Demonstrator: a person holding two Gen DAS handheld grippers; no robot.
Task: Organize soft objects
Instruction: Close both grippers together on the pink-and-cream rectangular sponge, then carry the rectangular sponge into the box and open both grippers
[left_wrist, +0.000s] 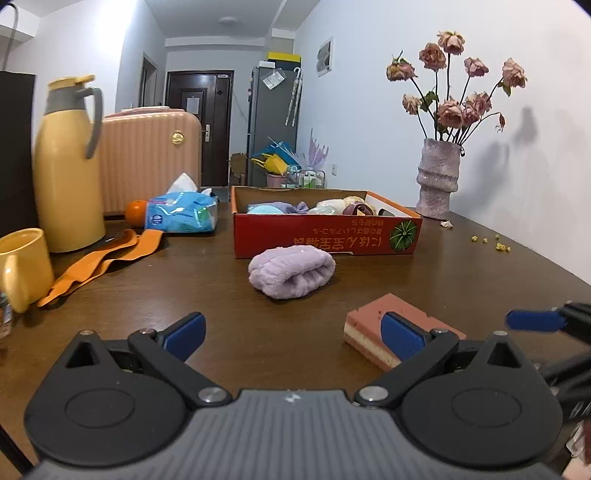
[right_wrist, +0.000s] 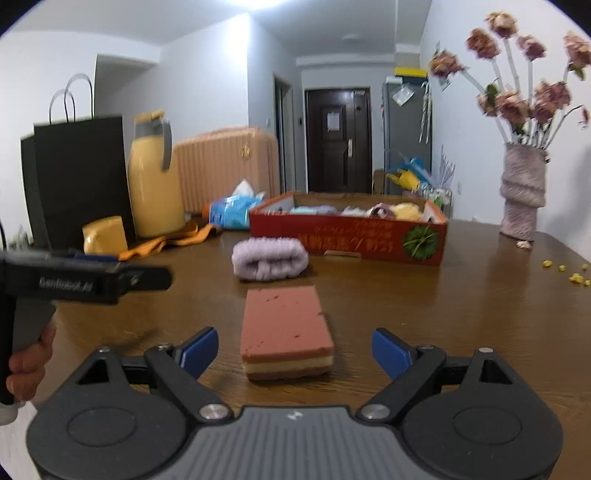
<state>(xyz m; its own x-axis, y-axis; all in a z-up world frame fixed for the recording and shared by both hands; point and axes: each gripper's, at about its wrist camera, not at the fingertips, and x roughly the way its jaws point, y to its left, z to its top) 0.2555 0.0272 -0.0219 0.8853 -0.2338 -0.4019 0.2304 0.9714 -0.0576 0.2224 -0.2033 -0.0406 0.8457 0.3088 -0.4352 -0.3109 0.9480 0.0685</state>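
A pink layered sponge (right_wrist: 286, 332) lies on the brown table just ahead of my open right gripper (right_wrist: 295, 352), its near end between the blue fingers, untouched. It also shows in the left wrist view (left_wrist: 369, 332), to the right of my open, empty left gripper (left_wrist: 293, 334). A rolled lilac towel (left_wrist: 291, 271) (right_wrist: 269, 258) lies beyond, in front of the red cardboard box (left_wrist: 325, 236) (right_wrist: 347, 240) that holds several soft items.
A yellow thermos (left_wrist: 68, 166), yellow mug (left_wrist: 22, 266), orange strap (left_wrist: 99, 262), tissue pack (left_wrist: 181, 212) and an orange sit at the left. A vase of dried roses (left_wrist: 439, 177) stands back right. Small yellow bits (left_wrist: 491, 242) lie on the table's right side.
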